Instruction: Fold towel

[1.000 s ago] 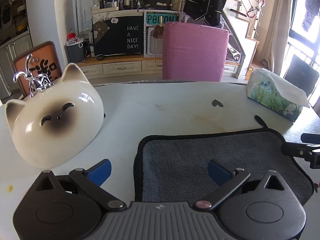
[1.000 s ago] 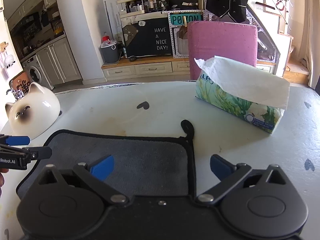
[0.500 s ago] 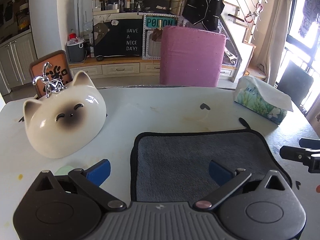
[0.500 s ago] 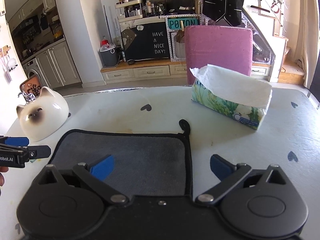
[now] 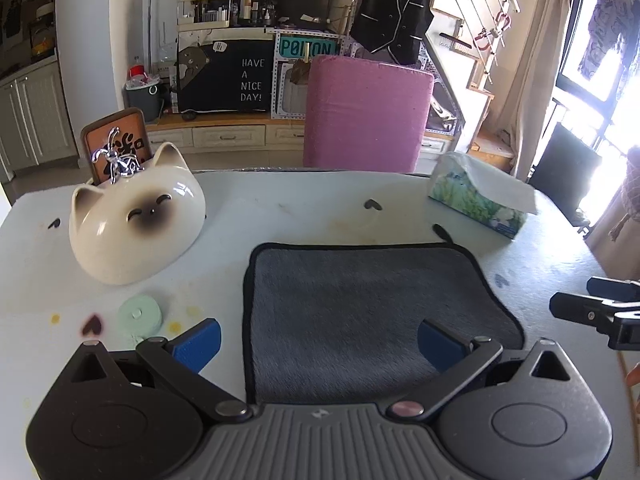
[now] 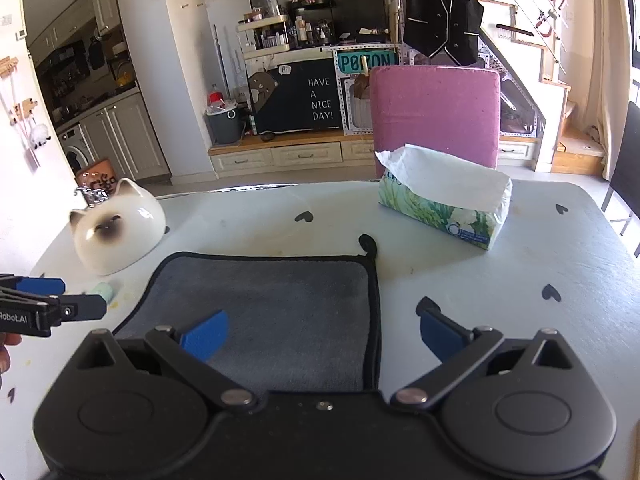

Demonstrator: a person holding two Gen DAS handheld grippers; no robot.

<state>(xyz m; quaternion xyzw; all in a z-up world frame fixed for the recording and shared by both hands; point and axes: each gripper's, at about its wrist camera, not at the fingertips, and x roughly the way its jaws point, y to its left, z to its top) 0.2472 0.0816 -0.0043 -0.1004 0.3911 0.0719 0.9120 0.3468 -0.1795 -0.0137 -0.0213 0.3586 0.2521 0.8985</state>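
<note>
A grey towel (image 5: 360,304) with a black hem lies flat on the white table (image 5: 280,208), a hanging loop (image 6: 367,243) at its far right corner. It also shows in the right wrist view (image 6: 272,312). My left gripper (image 5: 318,340) is open and empty above the towel's near left corner. My right gripper (image 6: 320,332) is open and empty above the towel's near right edge. Each gripper shows at the side of the other's view: the right one (image 5: 592,312) and the left one (image 6: 52,308).
A white cat-face ceramic bowl (image 5: 136,220) sits upside down left of the towel, with a small mint-green disc (image 5: 140,316) near it. A tissue box (image 5: 480,200) stands at the far right. A pink chair (image 5: 366,116) is behind the table.
Both grippers have pulled back toward me and risen, so the towel and table look smaller. The towel lies as before. Both jaws stay open.
</note>
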